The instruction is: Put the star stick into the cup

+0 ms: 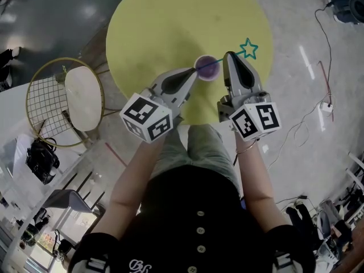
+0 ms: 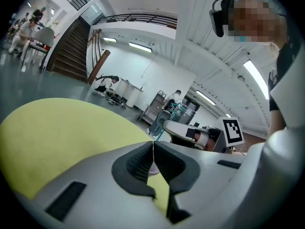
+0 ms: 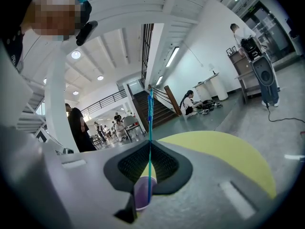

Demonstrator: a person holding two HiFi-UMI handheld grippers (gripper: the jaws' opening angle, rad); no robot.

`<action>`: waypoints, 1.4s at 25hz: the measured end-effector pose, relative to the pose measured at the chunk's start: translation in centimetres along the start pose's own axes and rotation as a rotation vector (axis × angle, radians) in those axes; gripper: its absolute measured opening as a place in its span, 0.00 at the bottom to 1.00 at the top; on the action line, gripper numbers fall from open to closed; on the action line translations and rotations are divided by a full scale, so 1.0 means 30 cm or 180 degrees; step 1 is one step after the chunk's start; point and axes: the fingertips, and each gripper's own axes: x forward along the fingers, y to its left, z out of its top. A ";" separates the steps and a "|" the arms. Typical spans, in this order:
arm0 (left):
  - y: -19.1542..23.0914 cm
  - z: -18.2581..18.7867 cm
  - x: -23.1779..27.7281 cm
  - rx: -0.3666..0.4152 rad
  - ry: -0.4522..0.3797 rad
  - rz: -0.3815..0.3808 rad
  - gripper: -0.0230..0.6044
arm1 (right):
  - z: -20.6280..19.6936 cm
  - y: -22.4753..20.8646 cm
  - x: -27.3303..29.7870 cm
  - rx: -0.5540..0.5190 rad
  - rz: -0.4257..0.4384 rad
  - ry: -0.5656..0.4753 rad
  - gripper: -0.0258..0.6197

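Teal star stick point(image 3: 149, 125) (right gripper point(image 3: 149, 142) pinching) in cup point(image 3: 143, 194).

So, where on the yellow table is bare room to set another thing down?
The yellow table is bare over its far half, beyond the cup and the star stick, and along its left rim. It is crowded near the front edge, where the left gripper and the right gripper meet at the cup.

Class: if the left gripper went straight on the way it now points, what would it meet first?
The cup, right at its tips; the left gripper seems to pinch its rim.
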 end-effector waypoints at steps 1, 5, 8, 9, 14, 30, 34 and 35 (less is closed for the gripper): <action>-0.003 0.000 0.002 0.0005 0.0007 -0.0009 0.06 | -0.001 -0.003 -0.001 0.0007 -0.0007 0.0008 0.05; -0.007 -0.018 0.006 0.0028 0.0090 -0.0031 0.06 | -0.007 -0.020 -0.003 0.0018 -0.0087 0.0036 0.06; -0.004 -0.030 0.004 0.0028 0.0128 -0.0022 0.06 | -0.008 -0.031 -0.008 0.0016 -0.0134 0.0042 0.06; -0.002 -0.033 0.004 0.0025 0.0137 -0.0020 0.06 | -0.007 -0.034 -0.008 0.0013 -0.0139 0.0046 0.06; -0.006 -0.045 0.006 0.0038 0.0171 -0.0027 0.06 | -0.012 -0.047 -0.021 -0.0051 -0.0140 0.0052 0.07; 0.001 -0.052 -0.006 0.0048 0.0215 -0.0083 0.06 | -0.043 -0.056 -0.008 0.0012 -0.0288 0.0056 0.21; -0.012 -0.046 -0.011 0.0060 0.0196 -0.0100 0.06 | -0.034 -0.055 -0.018 0.0018 -0.0354 0.0037 0.26; -0.017 -0.041 -0.015 0.0068 0.0183 -0.0105 0.06 | -0.028 -0.054 -0.024 0.0017 -0.0384 0.0022 0.28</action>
